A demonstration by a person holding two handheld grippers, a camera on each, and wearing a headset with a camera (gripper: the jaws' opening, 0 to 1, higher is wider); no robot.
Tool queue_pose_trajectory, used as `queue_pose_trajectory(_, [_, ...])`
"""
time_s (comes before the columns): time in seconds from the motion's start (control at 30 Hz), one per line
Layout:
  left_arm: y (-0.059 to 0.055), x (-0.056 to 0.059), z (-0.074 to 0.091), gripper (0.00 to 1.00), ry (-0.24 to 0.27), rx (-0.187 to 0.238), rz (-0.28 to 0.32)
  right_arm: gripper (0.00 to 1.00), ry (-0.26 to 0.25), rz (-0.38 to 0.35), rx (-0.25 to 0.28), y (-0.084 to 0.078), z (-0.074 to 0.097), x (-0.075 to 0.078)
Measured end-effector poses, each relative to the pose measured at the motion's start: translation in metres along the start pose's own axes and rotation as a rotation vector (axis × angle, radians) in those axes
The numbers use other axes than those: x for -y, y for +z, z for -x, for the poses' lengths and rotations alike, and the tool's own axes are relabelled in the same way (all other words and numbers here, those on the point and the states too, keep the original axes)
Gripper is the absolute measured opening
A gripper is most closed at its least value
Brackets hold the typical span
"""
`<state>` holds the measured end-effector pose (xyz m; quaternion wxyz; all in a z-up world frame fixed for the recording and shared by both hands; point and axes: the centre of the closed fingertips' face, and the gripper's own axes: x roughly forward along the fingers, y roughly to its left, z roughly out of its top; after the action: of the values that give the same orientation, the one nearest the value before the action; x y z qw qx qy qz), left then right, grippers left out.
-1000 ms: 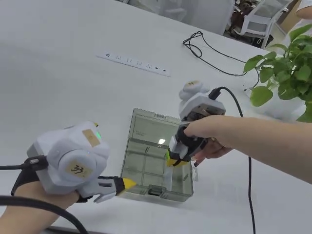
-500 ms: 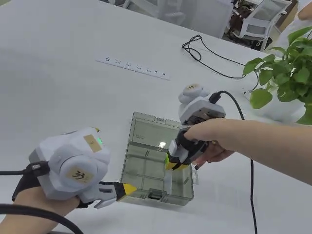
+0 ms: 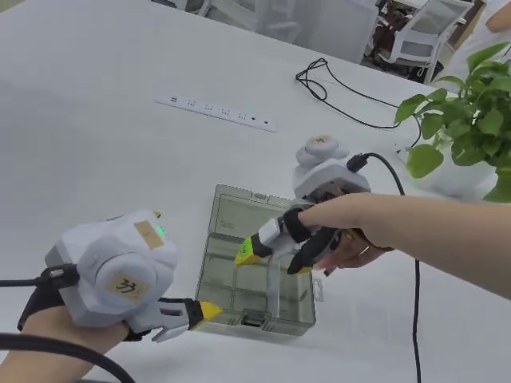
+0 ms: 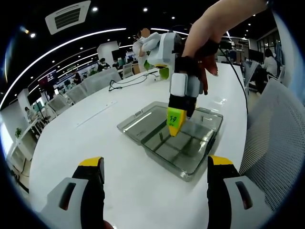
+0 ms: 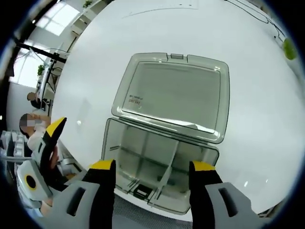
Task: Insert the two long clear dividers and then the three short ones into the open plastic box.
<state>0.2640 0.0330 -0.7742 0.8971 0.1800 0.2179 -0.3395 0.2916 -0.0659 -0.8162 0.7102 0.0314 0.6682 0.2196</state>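
Smoky clear box (image 3: 239,209), lid flat open, dividers (image 5: 168,168) upright inside — right hand-held gripper (image 3: 273,260) above, left hand-held gripper (image 3: 192,316) beside, both gaping empty.

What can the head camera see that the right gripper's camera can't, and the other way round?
Head view: a plant, a power strip, a black cable and the right gripper from outside. Right gripper view: bright windows beyond the table. Both: the open box, a divider standing in it, and the left gripper.
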Motion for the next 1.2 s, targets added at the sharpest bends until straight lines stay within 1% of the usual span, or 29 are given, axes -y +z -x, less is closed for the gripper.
queue_pose_trajectory(0.07, [0.000,0.000,0.000,0.91,-0.002,-0.002,-0.002,0.69,0.016,0.018,0.020,0.001,0.001,-0.003])
queue_pose_trajectory(0.17, [-0.001,0.001,0.000,0.91,-0.004,-0.003,-0.003,0.76,0.029,0.024,0.035,0.001,0.001,-0.005])
queue_pose_trajectory(0.23, [-0.001,0.002,-0.001,0.91,-0.004,-0.004,-0.004,0.78,0.035,0.034,0.048,0.003,0.001,-0.005])
queue_pose_trajectory(0.3, [-0.001,0.002,0.000,0.92,-0.004,-0.004,-0.003,0.79,0.047,0.038,0.061,0.003,0.003,-0.007])
queue_pose_trajectory(0.33, [-0.001,0.002,0.000,0.92,-0.004,-0.005,-0.003,0.79,0.065,0.036,0.072,0.005,0.004,-0.009])
queue_pose_trajectory(0.4, [-0.001,0.002,0.000,0.92,-0.004,-0.003,0.001,0.79,0.074,0.021,0.079,0.005,0.005,-0.011])
queue_pose_trajectory(0.43, [-0.001,0.002,0.000,0.92,-0.004,-0.005,0.002,0.79,0.085,0.024,0.091,0.006,0.007,-0.013])
queue_pose_trajectory(0.47, [-0.001,0.002,0.000,0.92,-0.004,-0.006,0.002,0.79,0.084,0.024,0.091,0.006,0.008,-0.014])
queue_pose_trajectory(0.5, [-0.002,0.002,0.000,0.92,-0.003,-0.007,0.003,0.78,0.099,0.031,0.107,0.008,0.011,-0.017])
queue_pose_trajectory(0.57, [-0.002,0.002,0.000,0.92,-0.004,-0.007,0.003,0.78,0.109,0.025,0.117,0.010,0.014,-0.018])
queue_pose_trajectory(0.6, [-0.002,0.002,0.000,0.92,-0.004,-0.008,0.002,0.78,0.128,0.030,0.133,0.012,0.017,-0.021])
queue_pose_trajectory(0.63, [-0.002,0.002,0.000,0.92,-0.005,-0.010,0.002,0.78,0.130,0.028,0.137,0.011,0.020,-0.022])
queue_pose_trajectory(0.67, [-0.002,0.002,0.000,0.92,-0.006,-0.010,0.002,0.78,0.148,0.035,0.160,0.014,0.024,-0.024])
queue_pose_trajectory(0.73, [-0.003,0.003,0.000,0.92,-0.007,-0.011,0.001,0.78,0.151,0.037,0.178,0.015,0.030,-0.022])
queue_pose_trajectory(0.77, [-0.003,0.003,0.000,0.92,-0.008,-0.012,0.001,0.78,0.158,0.043,0.199,0.017,0.032,-0.022])
queue_pose_trajectory(0.8, [-0.003,0.004,0.000,0.92,-0.009,-0.013,0.002,0.78,0.158,0.038,0.208,0.017,0.035,-0.021])
queue_pose_trajectory(0.83, [-0.003,0.004,0.000,0.92,-0.010,-0.013,0.002,0.78,0.170,0.044,0.242,0.021,0.039,-0.021])
queue_pose_trajectory(0.87, [-0.003,0.004,0.000,0.92,-0.010,-0.014,0.001,0.78,0.170,0.032,0.272,0.024,0.041,-0.018])
queue_pose_trajectory(0.9, [-0.002,0.004,0.000,0.92,-0.010,-0.013,0.000,0.77,0.169,0.021,0.283,0.025,0.044,-0.015])
queue_pose_trajectory(0.93, [-0.002,0.005,0.000,0.92,-0.010,-0.013,-0.001,0.77,0.182,0.026,0.345,0.033,0.049,-0.014])
queue_pose_trajectory(0.97, [-0.002,0.005,-0.001,0.92,-0.011,-0.014,-0.002,0.77,0.169,0.016,0.351,0.032,0.051,-0.010])
queue_pose_trajectory(1.0, [-0.002,0.006,-0.001,0.92,-0.011,-0.015,-0.003,0.77,0.185,0.025,0.374,0.034,0.054,-0.008])
queue_pose_trajectory(1.03, [-0.002,0.006,-0.001,0.92,-0.012,-0.015,-0.004,0.78,0.185,0.024,0.388,0.034,0.055,-0.006])
queue_pose_trajectory(1.07, [-0.002,0.006,-0.001,0.92,-0.013,-0.015,-0.004,0.78,0.175,0.017,0.390,0.031,0.058,0.000])
queue_pose_trajectory(1.1, [-0.002,0.006,-0.001,0.91,-0.014,-0.016,-0.005,0.78,0.181,0.030,0.435,0.036,0.061,0.001])
queue_pose_trajectory(1.13, [-0.002,0.007,-0.001,0.91,-0.015,-0.017,-0.005,0.79,0.173,0.033,0.444,0.033,0.063,0.005])
queue_pose_trajectory(1.17, [-0.002,0.007,-0.001,0.92,-0.016,-0.018,-0.004,0.81,0.184,0.045,0.488,0.038,0.065,0.005])
queue_pose_trajectory(1.2, [-0.003,0.008,-0.001,0.92,-0.017,-0.018,-0.004,0.83,0.172,0.053,0.489,0.032,0.066,0.006])
